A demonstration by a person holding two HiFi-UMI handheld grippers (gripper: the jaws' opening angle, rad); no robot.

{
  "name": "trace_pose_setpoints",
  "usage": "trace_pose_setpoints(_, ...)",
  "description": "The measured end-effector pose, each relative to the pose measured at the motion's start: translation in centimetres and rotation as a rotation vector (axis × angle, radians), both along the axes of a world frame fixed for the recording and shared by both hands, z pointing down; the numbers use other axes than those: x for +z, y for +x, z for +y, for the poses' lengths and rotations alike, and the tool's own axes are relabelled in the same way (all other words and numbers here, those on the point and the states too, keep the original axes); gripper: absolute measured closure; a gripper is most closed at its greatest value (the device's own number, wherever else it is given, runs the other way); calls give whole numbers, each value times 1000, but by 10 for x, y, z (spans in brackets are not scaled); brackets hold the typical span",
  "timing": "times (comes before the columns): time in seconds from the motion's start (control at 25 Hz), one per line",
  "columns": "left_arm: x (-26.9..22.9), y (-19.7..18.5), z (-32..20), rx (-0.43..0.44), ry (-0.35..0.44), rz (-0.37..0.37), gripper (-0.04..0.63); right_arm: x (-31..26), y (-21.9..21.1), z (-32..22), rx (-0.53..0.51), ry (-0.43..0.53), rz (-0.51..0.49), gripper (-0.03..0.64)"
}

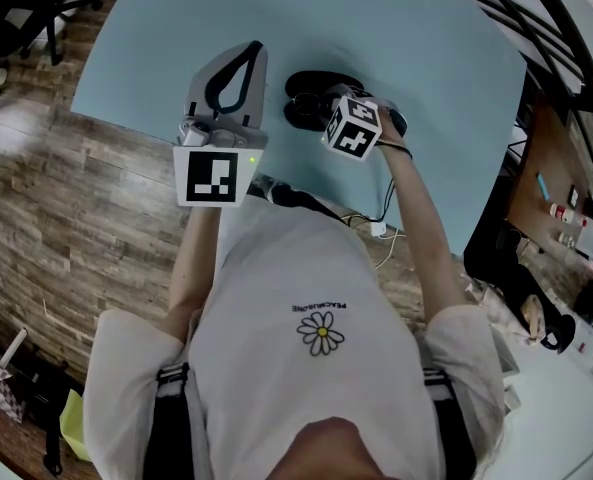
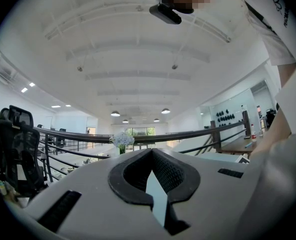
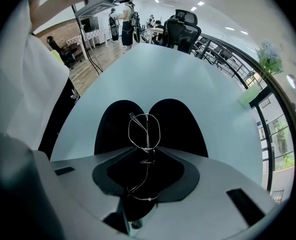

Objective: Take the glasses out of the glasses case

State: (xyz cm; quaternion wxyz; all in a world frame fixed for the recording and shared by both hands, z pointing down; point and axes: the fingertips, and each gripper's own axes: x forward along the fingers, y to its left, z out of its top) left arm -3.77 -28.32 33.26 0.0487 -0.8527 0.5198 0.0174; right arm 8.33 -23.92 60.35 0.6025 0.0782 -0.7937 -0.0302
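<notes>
The black glasses case (image 1: 306, 100) lies open on the pale blue round table (image 1: 376, 28), its two halves (image 3: 120, 124) spread flat. My right gripper (image 3: 147, 153) points steeply down over the case, under its marker cube (image 1: 354, 128). It is shut on thin wire-rimmed glasses (image 3: 144, 132). One lens ring sticks out past the fingertips and the other sits back between the jaws. My left gripper (image 1: 255, 50) is held level above the table's near left edge. It is shut (image 2: 151, 153) with nothing in it.
A wooden floor (image 1: 66, 218) lies left of the table. A black railing (image 1: 536, 18) runs past the far right edge. Cables (image 1: 376, 230) hang at the near edge. Office chairs (image 3: 185, 26) stand beyond the table, and a potted plant (image 3: 267, 54) is by the railing.
</notes>
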Motion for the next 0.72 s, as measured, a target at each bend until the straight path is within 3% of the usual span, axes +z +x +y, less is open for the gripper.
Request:
trace_pose_setpoints(0.44,-1,-5,3,-28,0,6,578,-18,3,-2,53,46,-59,520)
trace_pose_setpoints(0.72,-4,0,3,-2,11,-1,578,-25,-3,-5,64,79,-78,522)
